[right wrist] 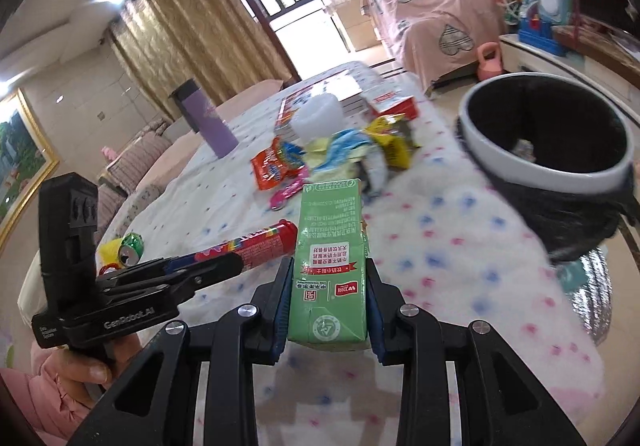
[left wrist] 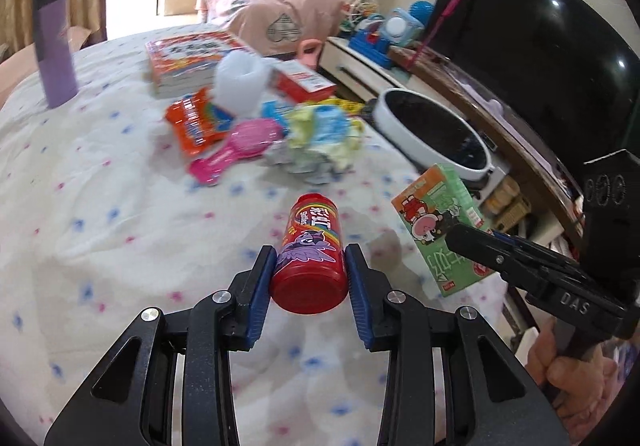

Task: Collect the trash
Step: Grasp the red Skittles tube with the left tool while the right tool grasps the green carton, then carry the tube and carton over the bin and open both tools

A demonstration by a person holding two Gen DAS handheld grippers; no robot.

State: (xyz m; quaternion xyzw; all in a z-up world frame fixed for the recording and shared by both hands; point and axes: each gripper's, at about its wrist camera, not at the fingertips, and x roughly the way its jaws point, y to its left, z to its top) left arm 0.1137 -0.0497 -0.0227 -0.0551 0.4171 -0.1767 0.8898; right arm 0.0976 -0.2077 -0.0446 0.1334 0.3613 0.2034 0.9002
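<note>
I have two grippers in play, and each is clamped on one piece of trash. My left gripper (left wrist: 308, 278) holds one red candy tube (left wrist: 310, 254) by its near end, the blue pads pressing on both sides, with the tube pointing away from me above the dotted tablecloth (left wrist: 100, 206). My right gripper (right wrist: 328, 306) is closed on one green drink carton (right wrist: 330, 266), gripped across its lower part, the carton standing up between the fingers. Each camera catches the other tool from the side, with a hand on its handle. Off to my left, near the table edge, I count one green can (right wrist: 132, 246) lying beside something yellow. Further out in the middle of the table sits a loose pile: one orange snack packet (left wrist: 196, 122), one pink hairbrush (left wrist: 236, 146), one yellow wrapper (right wrist: 394, 144), and some crumpled pale blue and yellow wrappers (left wrist: 320, 130) that I cannot count singly. Behind them I see one white plastic cup (left wrist: 240, 80), one red and white box (left wrist: 304, 80) and a stack of books (left wrist: 188, 62) whose number I cannot tell. One purple flask (left wrist: 54, 46) stands upright well apart to the left. To the right of the table, one white-rimmed bin (right wrist: 548, 134) with a black liner stands with its mouth open, some scraps inside.
</note>
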